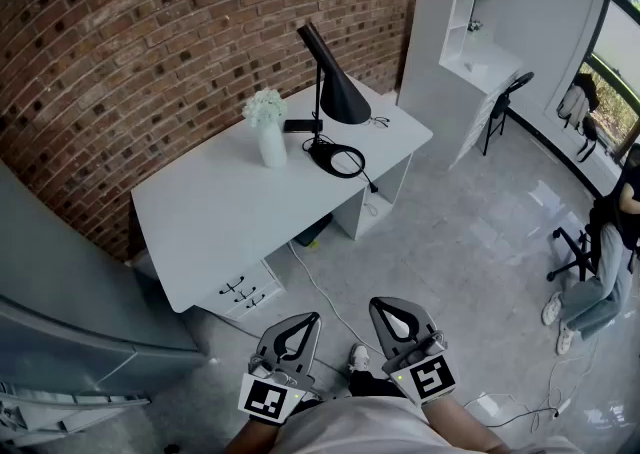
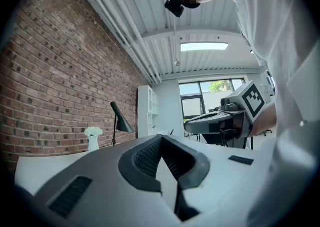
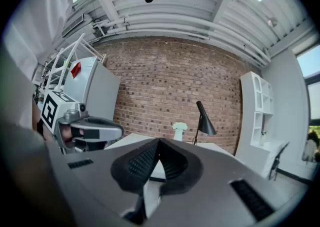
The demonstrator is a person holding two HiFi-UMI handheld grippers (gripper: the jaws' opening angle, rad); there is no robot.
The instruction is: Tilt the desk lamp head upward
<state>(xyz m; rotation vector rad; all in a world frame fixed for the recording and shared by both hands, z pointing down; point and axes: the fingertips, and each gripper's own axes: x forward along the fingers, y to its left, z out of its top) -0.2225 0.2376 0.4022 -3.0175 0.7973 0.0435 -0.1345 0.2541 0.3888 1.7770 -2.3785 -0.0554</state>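
A black desk lamp stands at the far right end of the white desk, its cone head pointing down over its ring base. It also shows small and distant as the lamp in the left gripper view and the lamp in the right gripper view. My left gripper and right gripper are held close to my body, well short of the desk. Both are shut with nothing in them. Seen along their own jaws, the left gripper and the right gripper point toward the desk.
A white vase of flowers stands left of the lamp. A drawer unit sits under the desk, and a cable trails over the floor. A black chair and white shelves are at the back right. A seated person is at the far right.
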